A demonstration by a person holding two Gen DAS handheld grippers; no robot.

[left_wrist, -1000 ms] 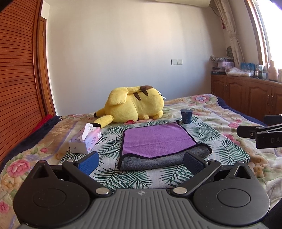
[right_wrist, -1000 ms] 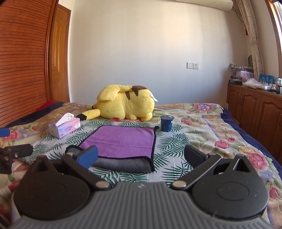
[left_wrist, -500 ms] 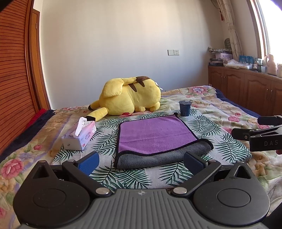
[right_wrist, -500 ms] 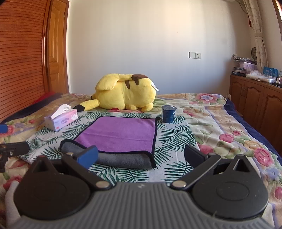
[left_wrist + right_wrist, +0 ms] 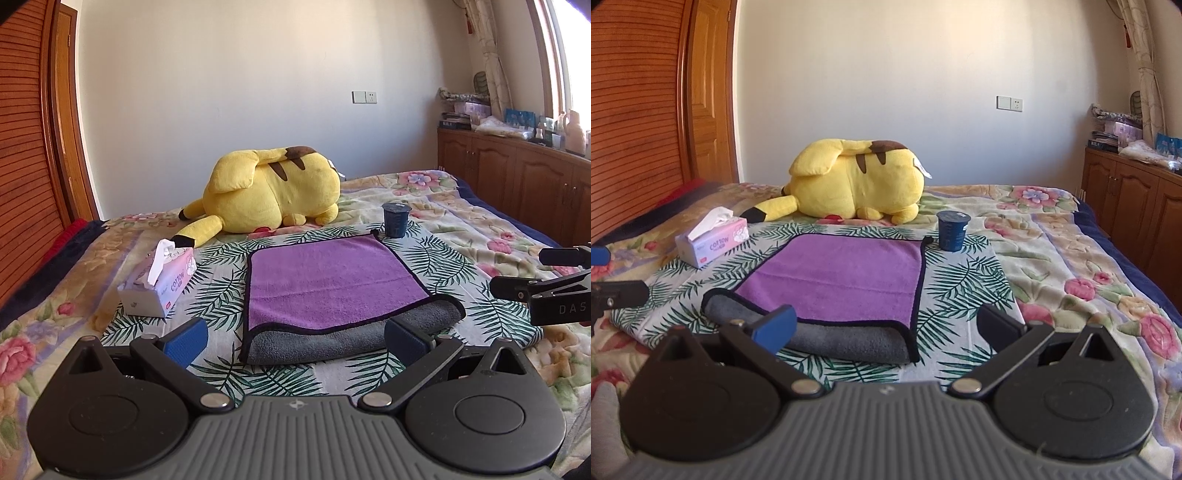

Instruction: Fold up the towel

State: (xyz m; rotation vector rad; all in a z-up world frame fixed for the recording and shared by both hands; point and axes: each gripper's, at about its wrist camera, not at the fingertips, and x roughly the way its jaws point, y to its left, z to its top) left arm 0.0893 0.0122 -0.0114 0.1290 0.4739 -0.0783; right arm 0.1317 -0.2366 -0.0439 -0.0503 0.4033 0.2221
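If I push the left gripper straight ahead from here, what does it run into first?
Most likely the towel: its grey folded near edge lies between the open fingers of the left gripper, low in the view. Depth is unclear; if the gripper passes above it, the yellow plush toy comes next.

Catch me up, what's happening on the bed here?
A person holds two grippers over the bed, both open and empty. The left gripper and right gripper face a purple-and-gray towel lying flat with its near edge folded over, untouched. A yellow plush, tissue box and dark cup sit around it.
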